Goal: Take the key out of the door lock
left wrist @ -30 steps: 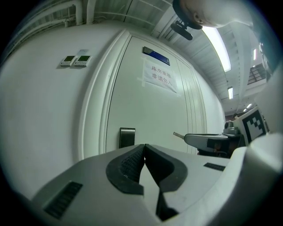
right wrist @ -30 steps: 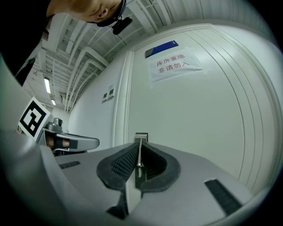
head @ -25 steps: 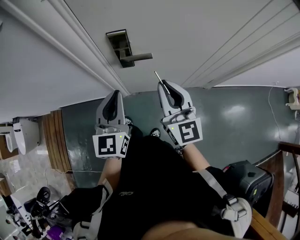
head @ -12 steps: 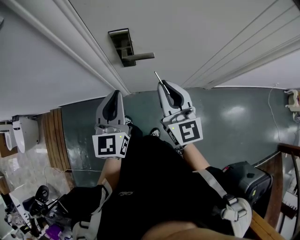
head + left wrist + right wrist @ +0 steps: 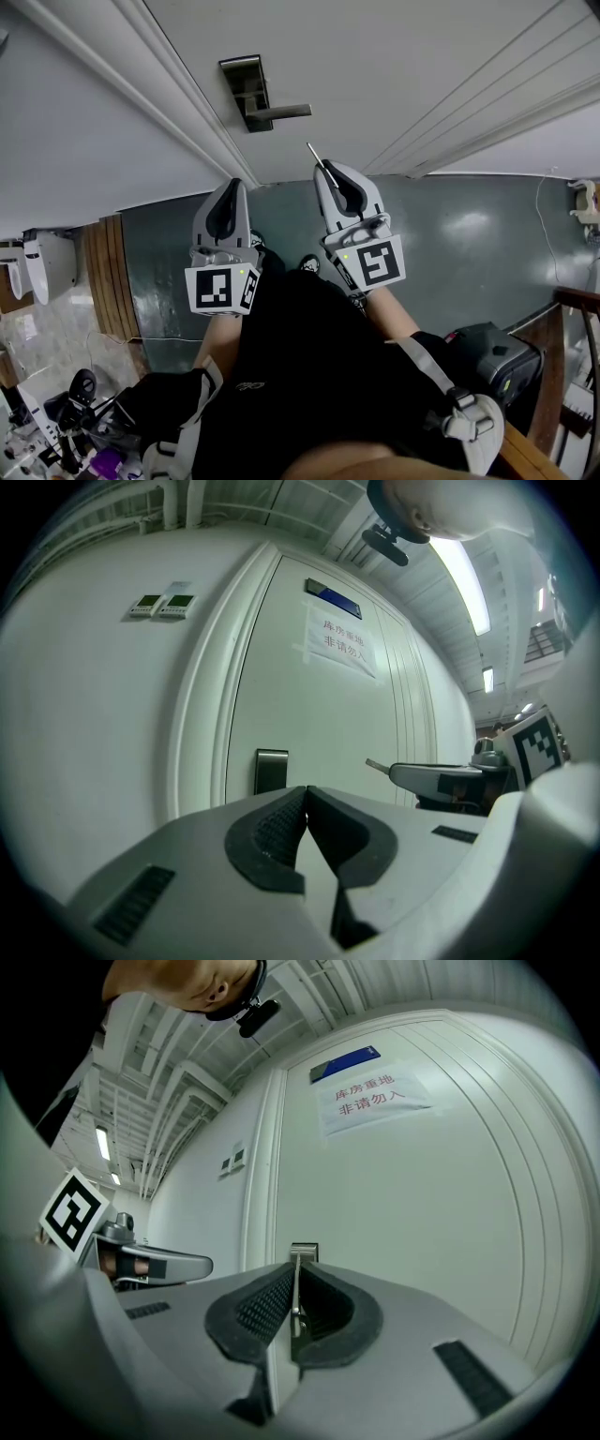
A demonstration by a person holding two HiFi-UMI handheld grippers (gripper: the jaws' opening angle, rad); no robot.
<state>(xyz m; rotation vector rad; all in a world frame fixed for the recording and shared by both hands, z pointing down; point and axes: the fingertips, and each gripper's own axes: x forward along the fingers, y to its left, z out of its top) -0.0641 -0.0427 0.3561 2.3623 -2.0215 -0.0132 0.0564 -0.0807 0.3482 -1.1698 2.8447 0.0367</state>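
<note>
A thin metal key (image 5: pixel 316 156) sticks out of my right gripper (image 5: pixel 325 170), which is shut on it. The key is free of the door and points up at it from below the lever handle (image 5: pixel 285 112). The dark lock plate (image 5: pixel 243 86) sits on the white door above both grippers. In the right gripper view the key (image 5: pixel 295 1286) stands edge-on between the ribbed pads, with the lock plate (image 5: pixel 304 1252) straight ahead. My left gripper (image 5: pixel 232 188) hovers level with the right one, its jaws together and empty. The left gripper view shows the lock plate (image 5: pixel 271 770) and the key tip (image 5: pixel 375 764).
The white door (image 5: pixel 394 66) carries a paper sign (image 5: pixel 375 1096) and a blue plate. The door frame (image 5: pixel 150 89) runs along the left. Below lie dark green floor (image 5: pixel 469 234), wooden boards (image 5: pixel 108 281), a toilet (image 5: pixel 47 272) and a black case (image 5: pixel 492 352).
The head view has drifted a little, so the lock plate and handle sit slightly further right. Both grippers and the key stay where they were.
</note>
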